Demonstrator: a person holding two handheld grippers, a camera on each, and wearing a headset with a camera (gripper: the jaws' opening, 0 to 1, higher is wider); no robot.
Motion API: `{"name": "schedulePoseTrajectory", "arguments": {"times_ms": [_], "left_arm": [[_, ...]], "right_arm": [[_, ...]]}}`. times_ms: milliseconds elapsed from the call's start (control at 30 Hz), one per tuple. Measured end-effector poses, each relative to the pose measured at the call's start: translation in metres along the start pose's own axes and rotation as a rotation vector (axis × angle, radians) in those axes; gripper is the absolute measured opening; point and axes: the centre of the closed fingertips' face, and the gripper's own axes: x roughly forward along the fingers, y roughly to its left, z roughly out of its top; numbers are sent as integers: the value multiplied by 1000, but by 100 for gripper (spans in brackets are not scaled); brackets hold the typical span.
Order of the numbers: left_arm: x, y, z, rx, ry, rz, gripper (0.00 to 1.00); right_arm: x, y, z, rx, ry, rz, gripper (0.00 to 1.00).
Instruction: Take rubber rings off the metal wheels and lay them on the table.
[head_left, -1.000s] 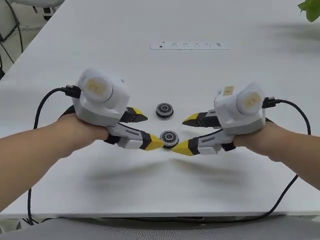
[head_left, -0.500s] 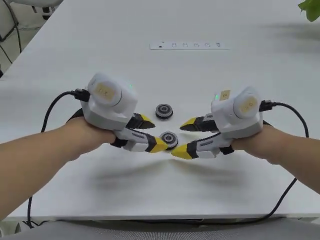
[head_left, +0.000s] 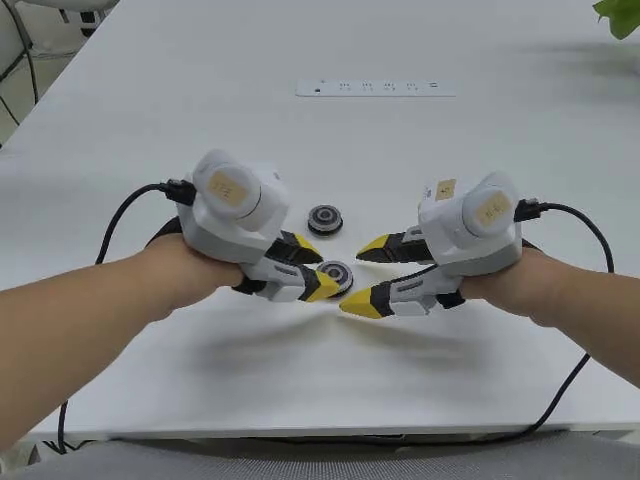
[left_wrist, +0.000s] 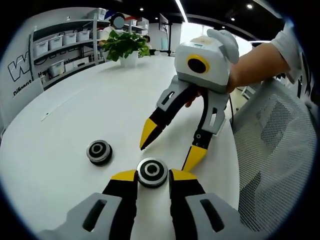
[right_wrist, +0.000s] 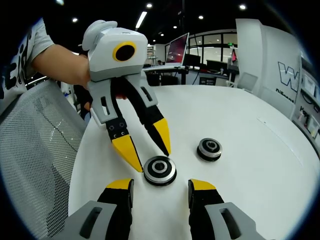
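Fingers (left_wrist: 126, 176) of the left gripper (head_left: 315, 268) pinch the near wheel (left_wrist: 152, 171); the right gripper (head_left: 360, 275) gapes. Its rubber ring (right_wrist: 172, 176) looks stretchy: hook the edge.

Two wheels on the white counter (head_left: 420, 150), both lying flat, bore up. The near wheel (head_left: 336, 274) has a silver metal face around a dark centre hole, with its black rubber ring on the rim. It sits right between the yellow tips of the left claw (left_wrist: 152, 175), which press in on either side. The far wheel (head_left: 324, 218) is the same make, ring on too, and rests alone just beyond the near one.
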Motion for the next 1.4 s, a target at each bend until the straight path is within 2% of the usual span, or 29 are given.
{"name": "schedulePoseTrajectory", "arguments": {"times_ms": [167,300,1000,1400], "left_arm": [[3,0,-2,18,9,0,16],[4,1,-1,64,18,15,11],[5,2,1,60,-13,42,7],[5,2,0,60,-16,43,7]], "right_arm": [[0,1,0,-3,2,1,41],[-1,2,0,-3,2,1,41],[4,4,6,23,-21,3,38],[12,-1,11,98,-50,-12,34]]}}
